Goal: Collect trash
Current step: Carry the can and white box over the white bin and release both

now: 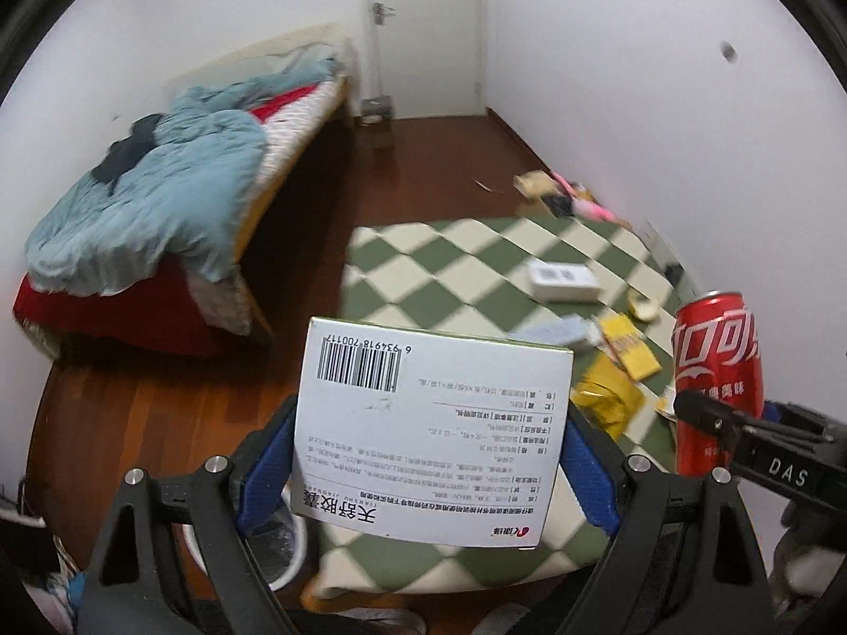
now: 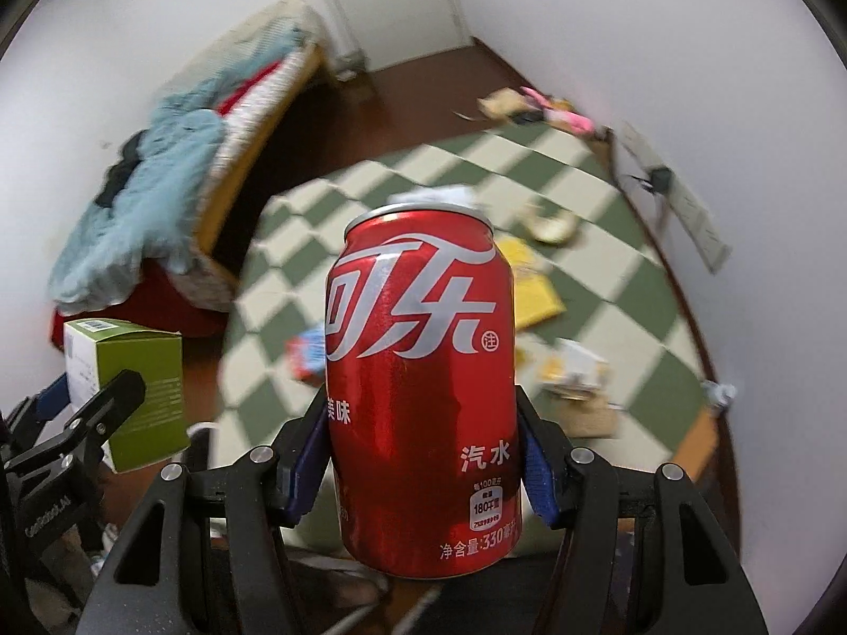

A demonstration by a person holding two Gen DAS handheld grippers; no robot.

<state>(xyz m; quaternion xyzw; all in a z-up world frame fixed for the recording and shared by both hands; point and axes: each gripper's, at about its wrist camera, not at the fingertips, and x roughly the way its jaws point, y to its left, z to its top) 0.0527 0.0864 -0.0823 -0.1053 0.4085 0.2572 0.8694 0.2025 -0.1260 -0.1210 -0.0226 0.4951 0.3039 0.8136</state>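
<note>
Two items held: our left gripper [image 1: 431, 455] clamps the medicine box [image 1: 423, 434], right gripper [image 2: 421, 468] the upright cola can [image 2: 421, 397] (bin [image 1: 275, 545] at seven o'clock, nearer the left).

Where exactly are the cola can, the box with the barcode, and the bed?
cola can [image 2: 421, 397], right wrist view, red front label
barcode box [image 1: 423, 423], left wrist view, white printed face
bed [image 1: 159, 201], left wrist view, blue blanket

Even, soft indoor light is filling both views, casting no hard shadows. Motion blur is smearing the checkered cloth [image 2: 582, 169] and far bed [image 1: 159, 196]. Fisheye curvature is bending the walls; dark vignetting is ringing the corners.
</note>
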